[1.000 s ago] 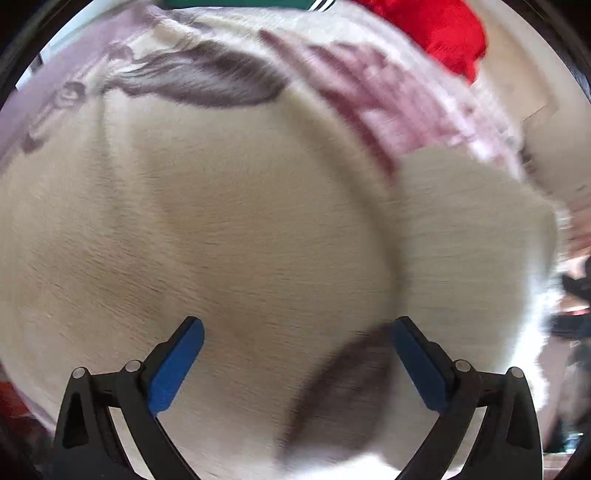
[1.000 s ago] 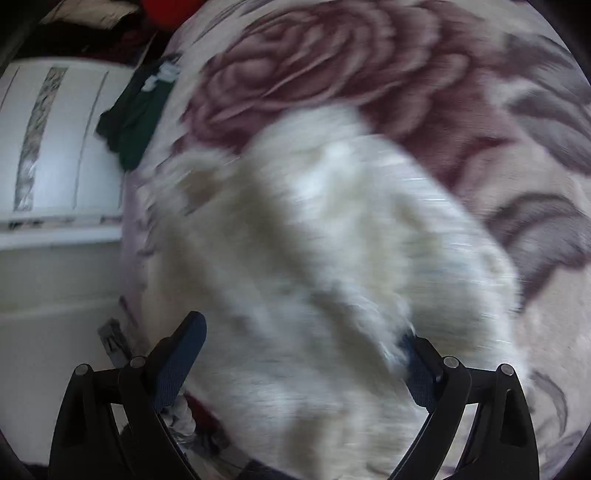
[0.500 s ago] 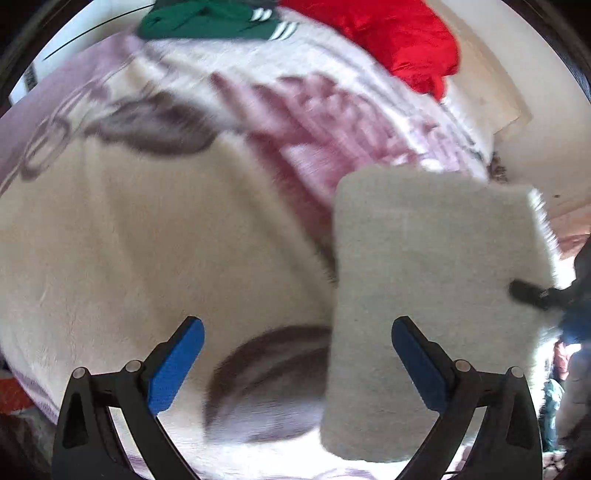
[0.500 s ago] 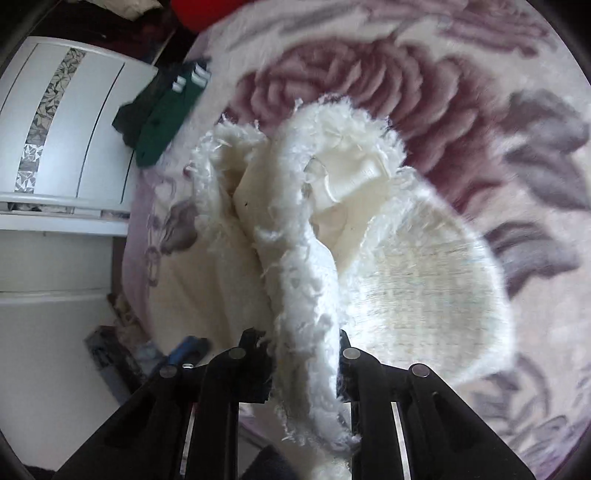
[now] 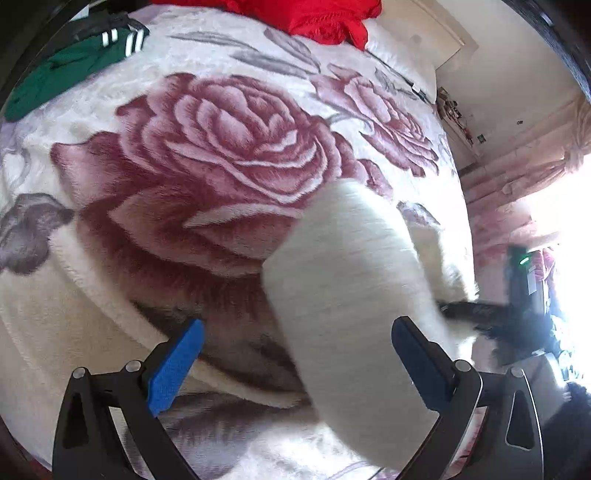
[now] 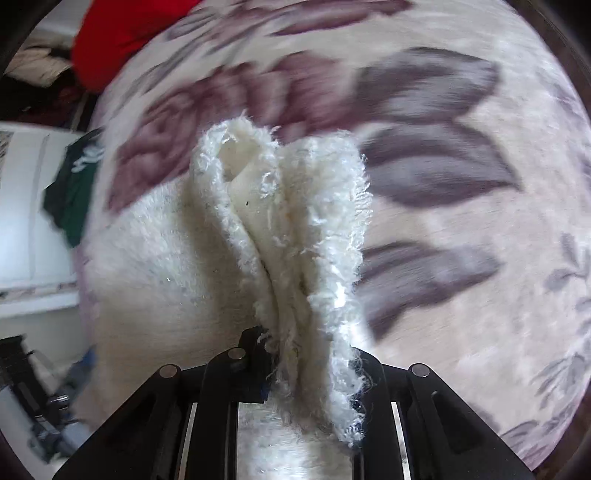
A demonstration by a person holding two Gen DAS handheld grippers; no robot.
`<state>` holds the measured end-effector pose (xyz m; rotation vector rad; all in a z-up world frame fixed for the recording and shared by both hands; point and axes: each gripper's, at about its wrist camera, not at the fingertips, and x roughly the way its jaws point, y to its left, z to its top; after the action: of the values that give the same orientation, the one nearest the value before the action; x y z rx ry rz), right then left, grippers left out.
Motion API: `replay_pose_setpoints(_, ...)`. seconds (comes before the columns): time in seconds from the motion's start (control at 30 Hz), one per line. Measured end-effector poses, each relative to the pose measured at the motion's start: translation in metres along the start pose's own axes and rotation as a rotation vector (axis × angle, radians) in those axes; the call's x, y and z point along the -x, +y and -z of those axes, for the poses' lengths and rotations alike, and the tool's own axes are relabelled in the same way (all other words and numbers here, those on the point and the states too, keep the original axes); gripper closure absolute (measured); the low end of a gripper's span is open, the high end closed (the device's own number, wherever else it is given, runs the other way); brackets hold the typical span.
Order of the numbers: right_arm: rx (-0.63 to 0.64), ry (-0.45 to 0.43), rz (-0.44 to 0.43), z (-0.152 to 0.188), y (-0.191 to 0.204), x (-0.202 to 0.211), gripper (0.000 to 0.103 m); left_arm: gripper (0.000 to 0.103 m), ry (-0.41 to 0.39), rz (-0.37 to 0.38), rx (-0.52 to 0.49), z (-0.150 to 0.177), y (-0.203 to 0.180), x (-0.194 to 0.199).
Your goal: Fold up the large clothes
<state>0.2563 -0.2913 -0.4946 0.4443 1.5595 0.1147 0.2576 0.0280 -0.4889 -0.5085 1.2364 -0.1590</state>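
A cream, fuzzy garment (image 6: 295, 236) hangs bunched in folds from my right gripper (image 6: 306, 354), which is shut on its frayed edge. More of the same cloth spreads below and to the left on the bed. In the left wrist view the garment (image 5: 351, 302) is a blurred pale slab lifted off the rose-patterned blanket (image 5: 221, 140), and a dark shape at its right edge looks like the other gripper (image 5: 476, 314). My left gripper (image 5: 295, 354) stands open above the bed with its blue pads (image 5: 177, 365) wide apart, touching nothing.
A red garment (image 5: 314, 18) lies at the bed's far end and a green garment with white stripes (image 5: 66, 70) at the far left. A white wardrobe (image 6: 22, 221) stands beside the bed. The bed's edge, pink curtains (image 5: 517, 177) and a bright window are on the right.
My right gripper went from open to shut on the garment's edge and lifted it sideways. My left gripper stayed open and drew up and away, so much more blanket shows.
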Motion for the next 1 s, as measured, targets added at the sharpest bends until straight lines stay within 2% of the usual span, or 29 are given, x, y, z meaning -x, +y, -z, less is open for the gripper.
replay_pose_setpoints(0.03,0.004,0.022,0.02,-0.003,-0.011,-0.009,0.085,0.0,0.007,0.008,0.002,-0.002,-0.004,-0.002)
replay_pose_setpoints(0.1,-0.039,0.072,0.0,-0.002,-0.028,-0.023,0.084,0.0,0.006,0.024,-0.004,-0.009,-0.015,-0.003)
replay_pose_setpoints(0.17,-0.031,0.079,-0.018,0.001,-0.026,-0.03,0.084,0.0,-0.01,0.032,-0.025,-0.017,-0.028,0.0)
replay_pose_setpoints(0.23,-0.016,0.09,-0.1,0.005,-0.017,-0.033,0.084,0.0,-0.017,0.028,-0.078,-0.021,-0.041,0.001)
replay_pose_setpoints(0.27,-0.002,0.097,-0.128,0.009,-0.011,-0.033,0.084,0.0,-0.003,-0.014,-0.125,-0.021,-0.048,-0.004)
replay_pose_setpoints(0.37,0.018,0.142,-0.239,0.017,0.003,-0.038,0.084,0.003,0.093,-0.213,-0.255,-0.014,-0.052,-0.041)
replay_pose_setpoints(0.4,0.007,0.175,-0.277,0.02,0.005,-0.042,0.084,0.012,0.148,-0.304,-0.292,-0.007,-0.046,-0.06)
replay_pose_setpoints(0.43,0.011,0.196,-0.284,0.023,0.008,-0.043,0.084,0.011,0.183,-0.326,-0.298,0.001,-0.037,-0.072)
replay_pose_setpoints(0.57,0.051,0.216,-0.244,0.022,0.018,-0.032,0.084,0.004,0.206,-0.182,-0.133,0.007,0.006,-0.08)
replay_pose_setpoints(0.63,0.143,0.184,-0.195,0.022,0.032,-0.031,0.081,0.001,0.207,-0.161,-0.097,0.006,0.011,-0.083)
replay_pose_setpoints(0.67,0.186,0.159,-0.149,0.023,0.037,-0.032,0.077,0.001,0.204,-0.159,-0.086,0.006,0.01,-0.087)
replay_pose_setpoints(0.77,0.183,0.133,-0.089,0.014,0.037,-0.045,0.073,0.001,0.194,-0.182,-0.098,0.004,0.0,-0.088)
replay_pose_setpoints(0.87,0.104,0.187,-0.182,0.004,0.034,-0.043,0.068,0.001,0.199,-0.184,-0.1,0.002,0.002,-0.084)
replay_pose_setpoints(0.9,0.072,0.207,-0.245,0.002,0.028,-0.04,0.068,0.001,0.203,-0.183,-0.094,0.002,0.006,-0.084)
replay_pose_setpoints(0.93,0.04,0.188,-0.305,0.0,0.021,-0.033,0.07,0.001,0.204,-0.173,-0.085,0.003,0.009,-0.081)
replay_pose_setpoints(1.0,0.003,0.149,-0.354,0.0,0.019,-0.022,0.078,0.001,0.199,-0.158,-0.053,0.004,0.015,-0.073)
